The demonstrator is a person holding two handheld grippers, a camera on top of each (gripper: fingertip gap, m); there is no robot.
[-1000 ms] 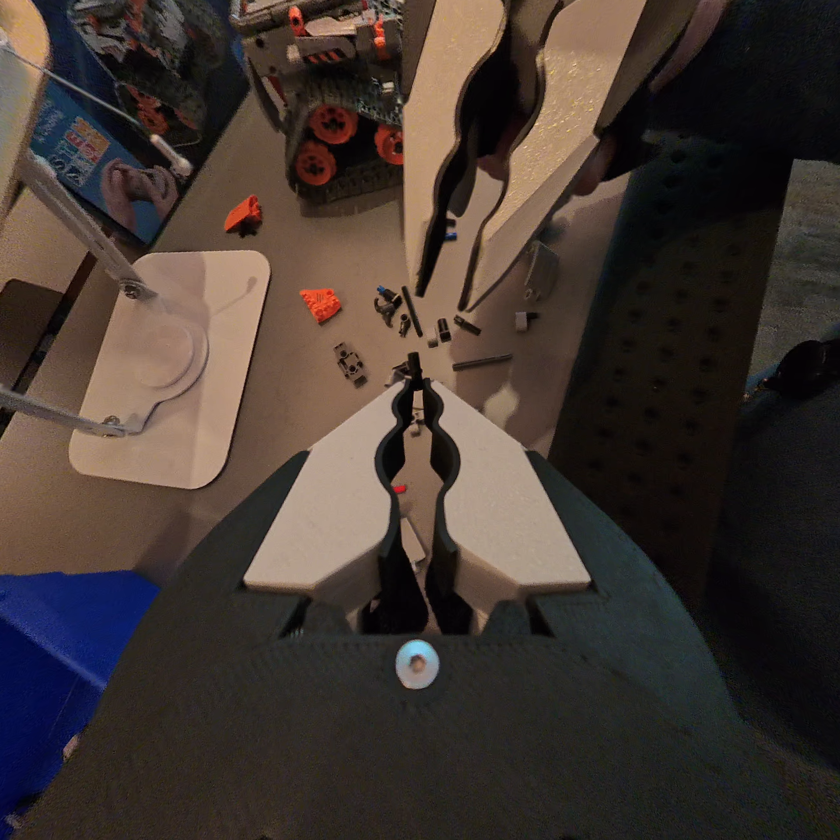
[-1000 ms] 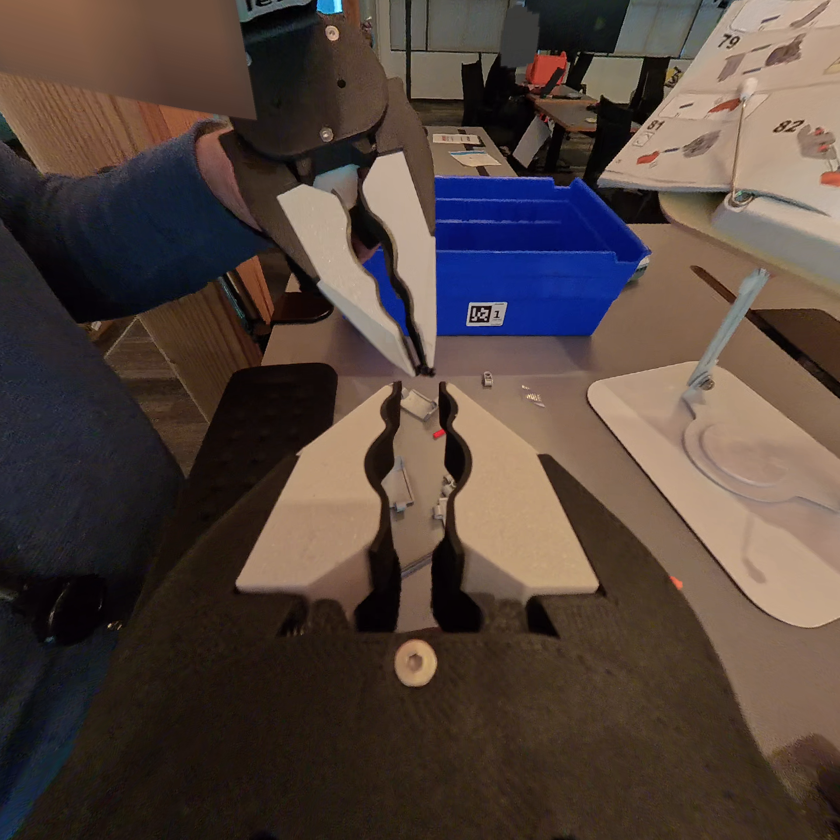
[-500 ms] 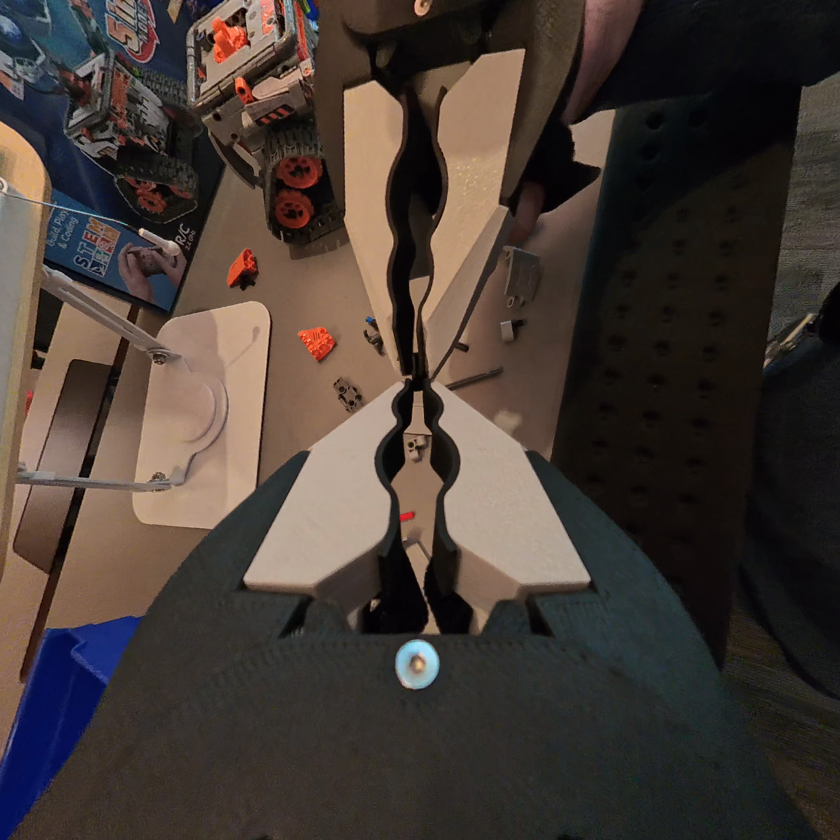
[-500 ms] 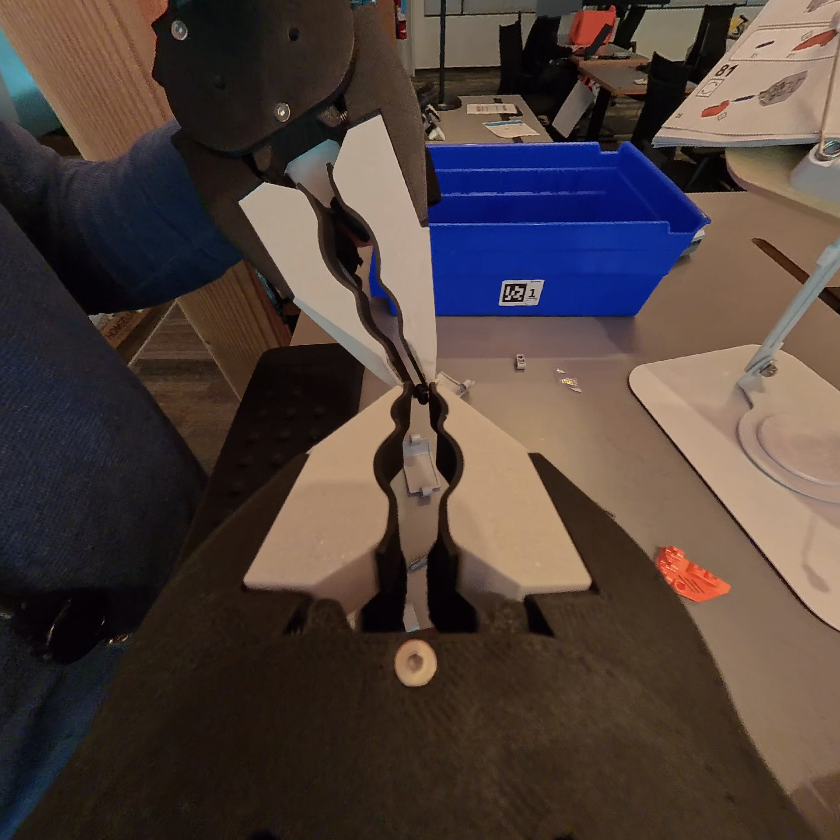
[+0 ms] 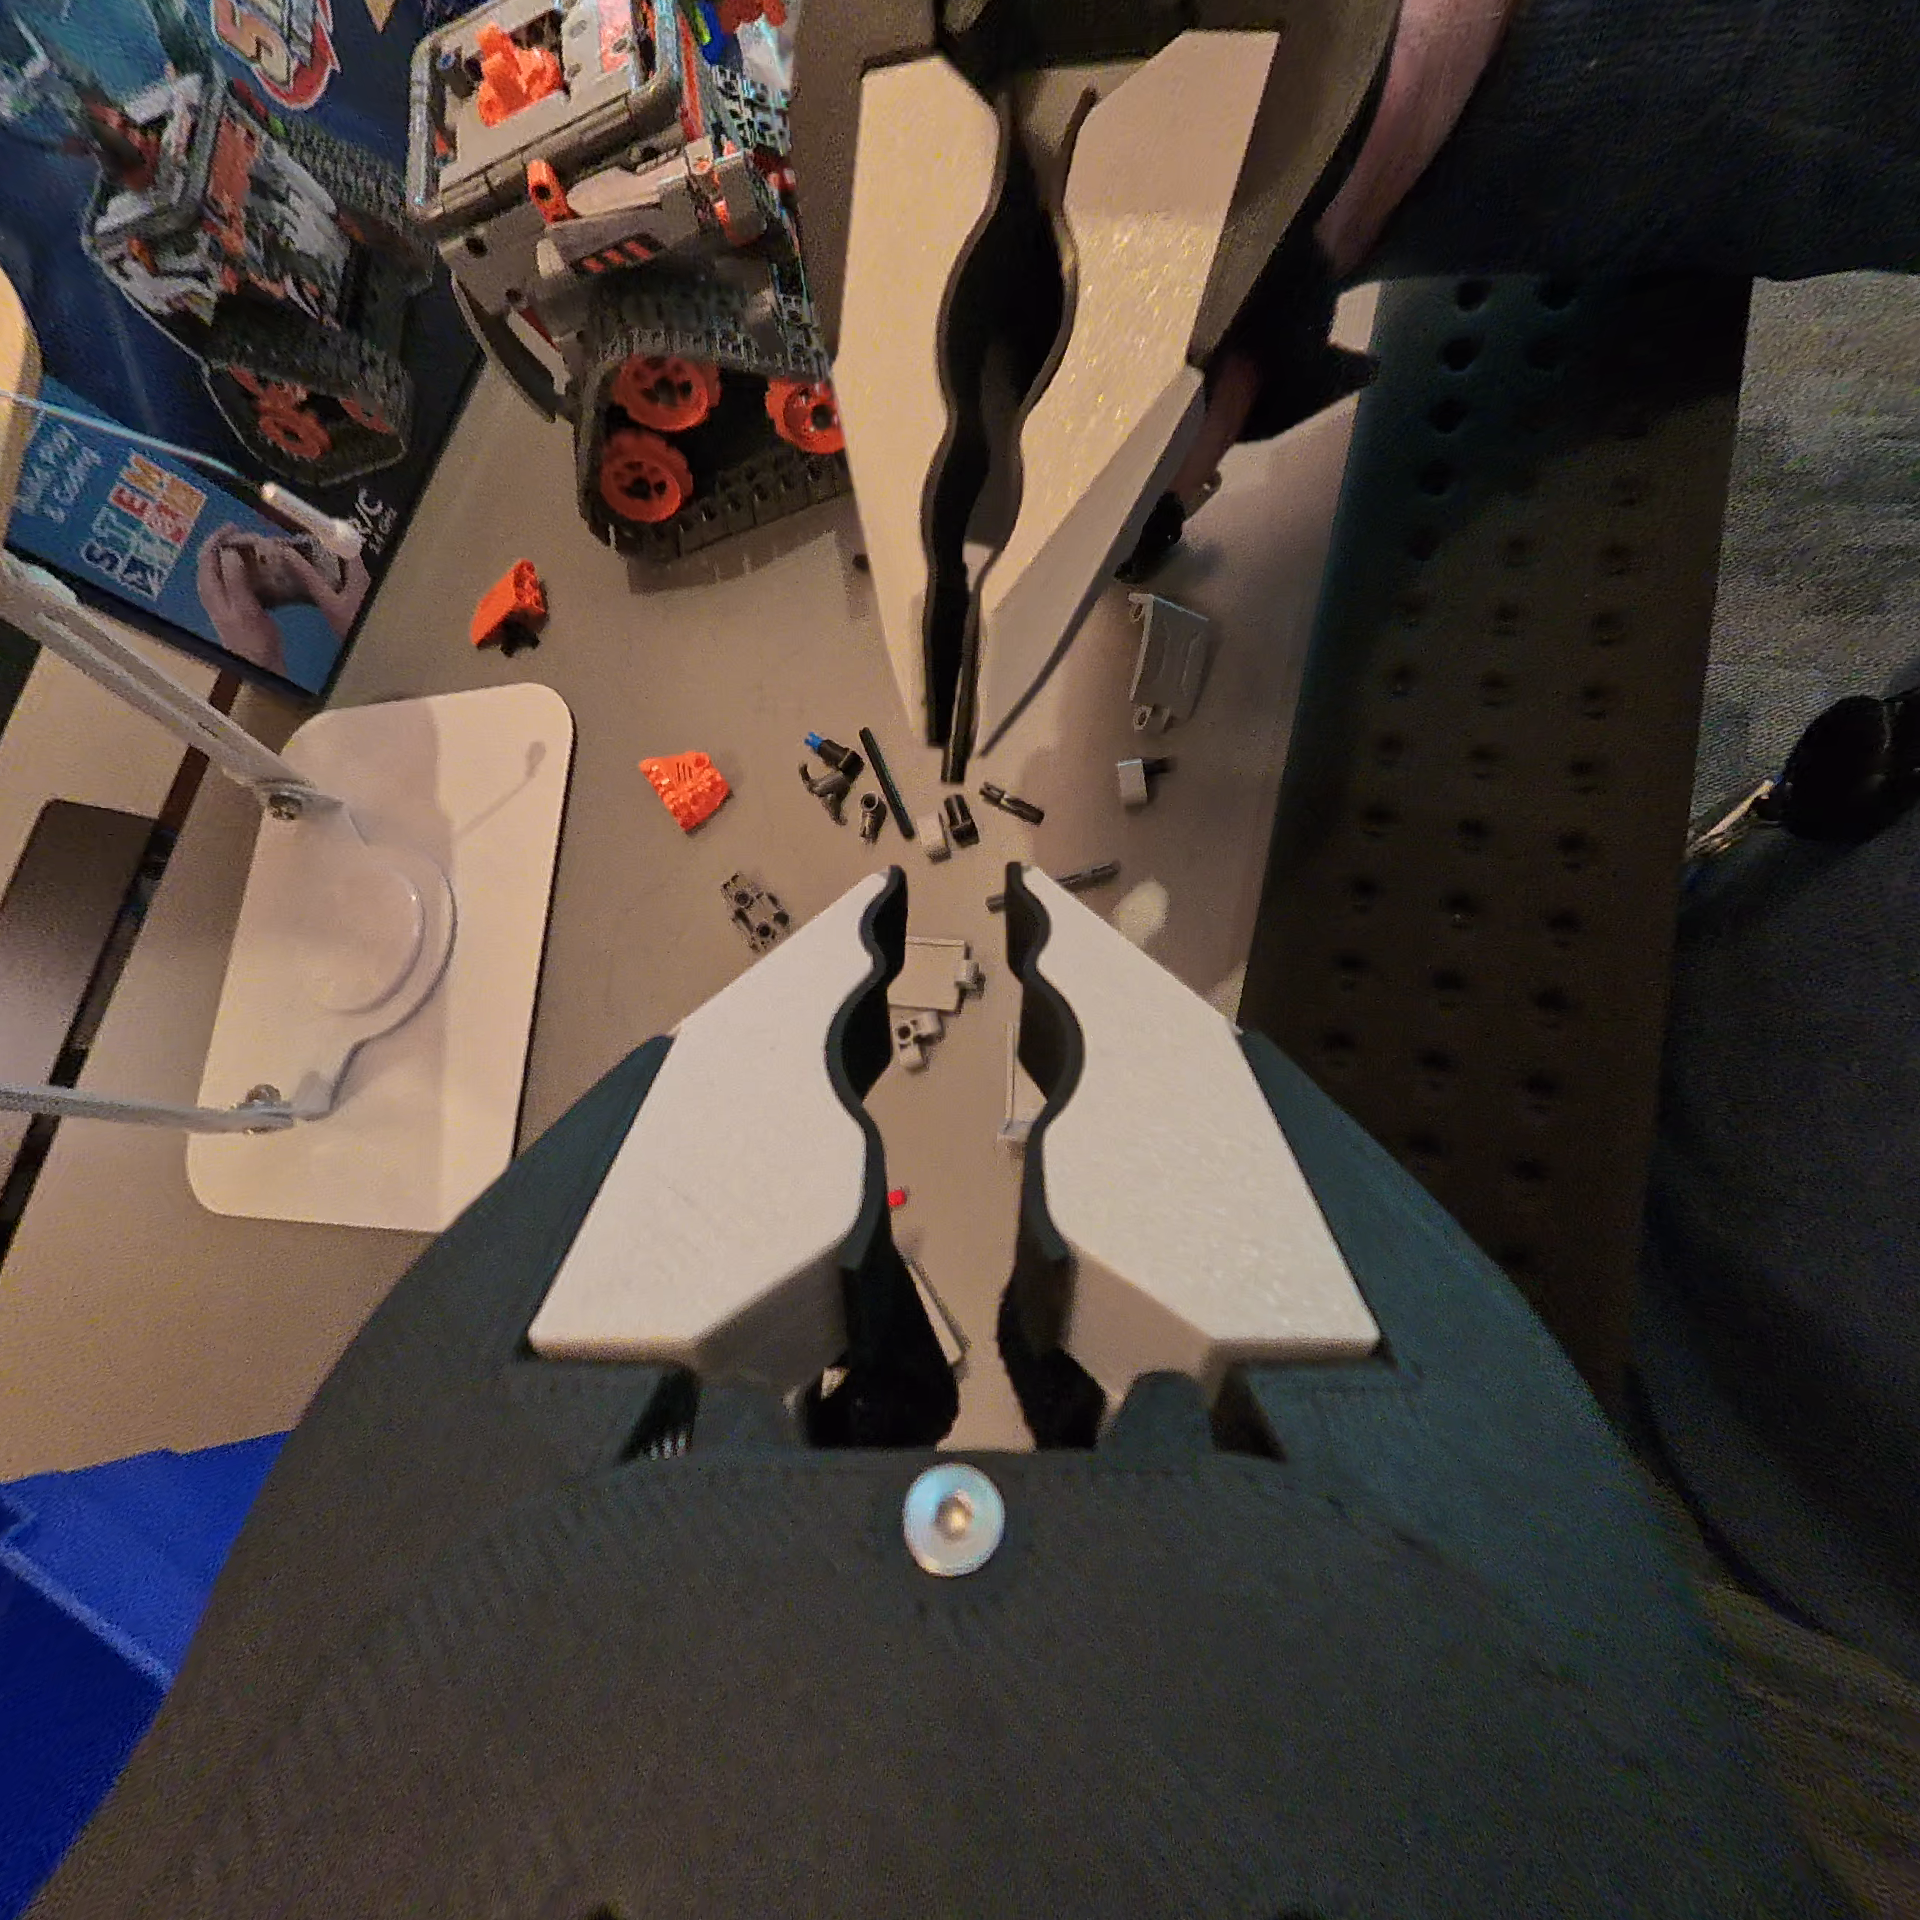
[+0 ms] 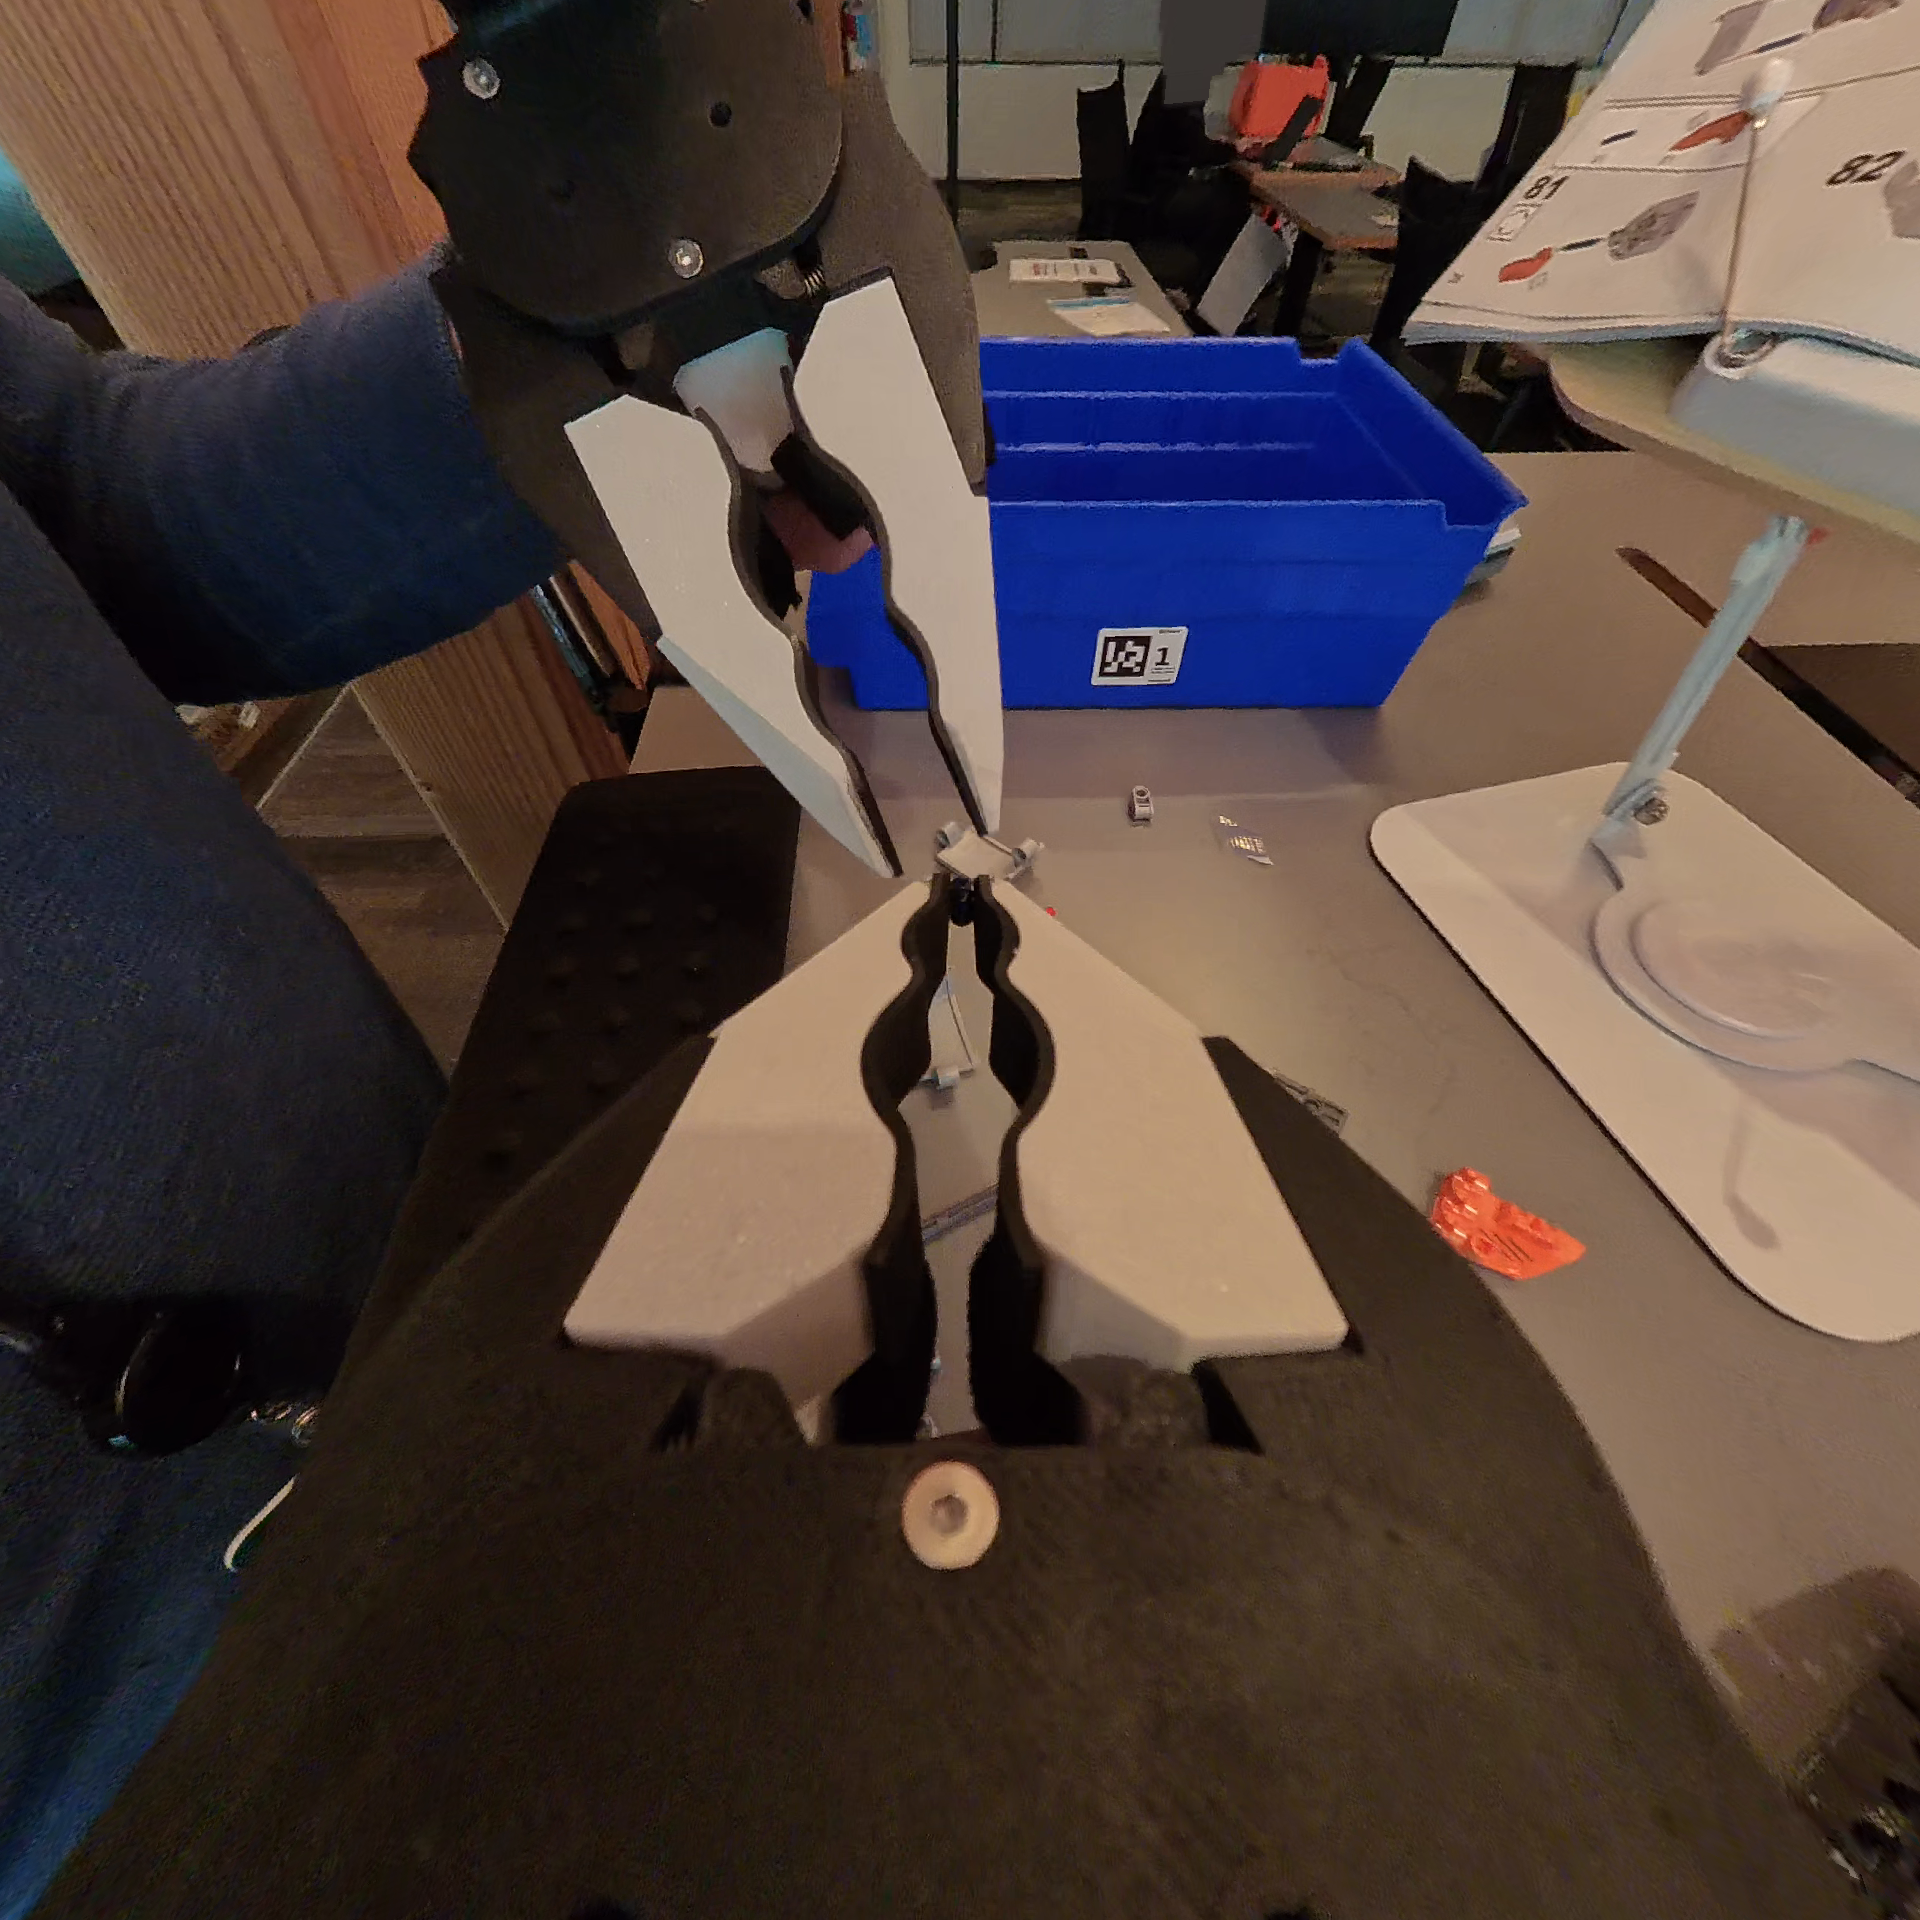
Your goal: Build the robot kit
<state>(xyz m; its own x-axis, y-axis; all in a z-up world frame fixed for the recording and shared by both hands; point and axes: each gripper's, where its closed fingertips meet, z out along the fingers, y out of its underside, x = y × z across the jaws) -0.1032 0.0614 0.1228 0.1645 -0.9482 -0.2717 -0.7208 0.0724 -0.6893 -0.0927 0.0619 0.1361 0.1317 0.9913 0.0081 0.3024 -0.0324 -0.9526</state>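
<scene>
My right gripper (image 6: 958, 896) is shut on a small black pin (image 6: 962, 906) at its very tips, a little above the grey table (image 6: 1299, 987). It also shows in the left wrist view (image 5: 951, 750), coming down from the top with the pin (image 5: 953, 771) at its tips. My left gripper (image 5: 953, 883) is open and empty, with its tips just short of the right gripper's. It shows in the right wrist view (image 6: 935, 847) too, held by a hand in a blue sleeve. Below it lies a flat grey panel piece (image 5: 930, 971), also visible in the right wrist view (image 6: 977, 854).
Loose small black and grey parts (image 5: 935, 821) and an orange wedge (image 5: 686, 790) lie on the table. A tracked toy vehicle (image 5: 665, 343) stands farther off. A white stand base (image 6: 1714, 997), a blue bin (image 6: 1195, 520) and a black perforated mat (image 5: 1486, 727) border the work area. My left and right fingertips are right by each other. The tracked toy vehicle (image 5: 665, 343) lies around 20 centimeters away from my right fingertips.
A second ago my left gripper held the black pin shut. The right gripper closed on the pin tip to tip. Now the left has opened and the right holds the pin.
</scene>
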